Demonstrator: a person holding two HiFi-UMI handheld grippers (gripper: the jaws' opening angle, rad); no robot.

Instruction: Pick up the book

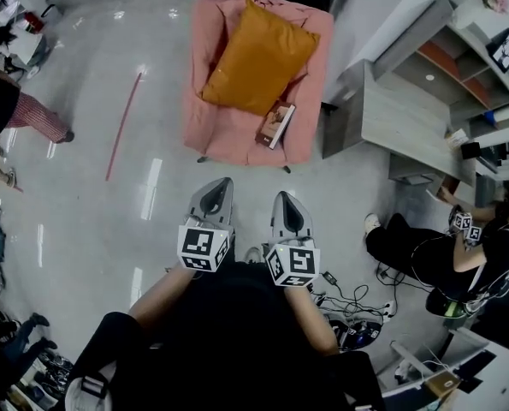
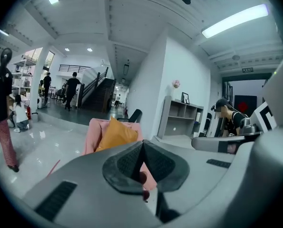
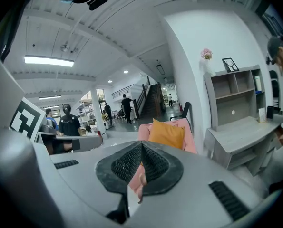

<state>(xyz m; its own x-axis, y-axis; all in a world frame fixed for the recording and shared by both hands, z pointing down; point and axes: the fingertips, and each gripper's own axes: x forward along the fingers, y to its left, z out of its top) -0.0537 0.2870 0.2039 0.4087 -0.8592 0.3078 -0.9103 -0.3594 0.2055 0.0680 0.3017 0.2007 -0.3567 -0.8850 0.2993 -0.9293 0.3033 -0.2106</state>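
The book lies on the front right of a pink armchair's seat, beside an orange cushion. My left gripper and right gripper are held side by side over the floor, short of the chair and pointing at it. Both are shut with nothing between the pads. In the left gripper view the left gripper has its jaws pressed together, with the armchair and cushion beyond. The right gripper likewise faces the cushion. My jaws hide the book in both gripper views.
A grey desk and shelf unit stands right of the chair. A person in black crouches at the right near cables on the floor. A red stick lies on the glossy floor to the left, and a person's leg shows at the left.
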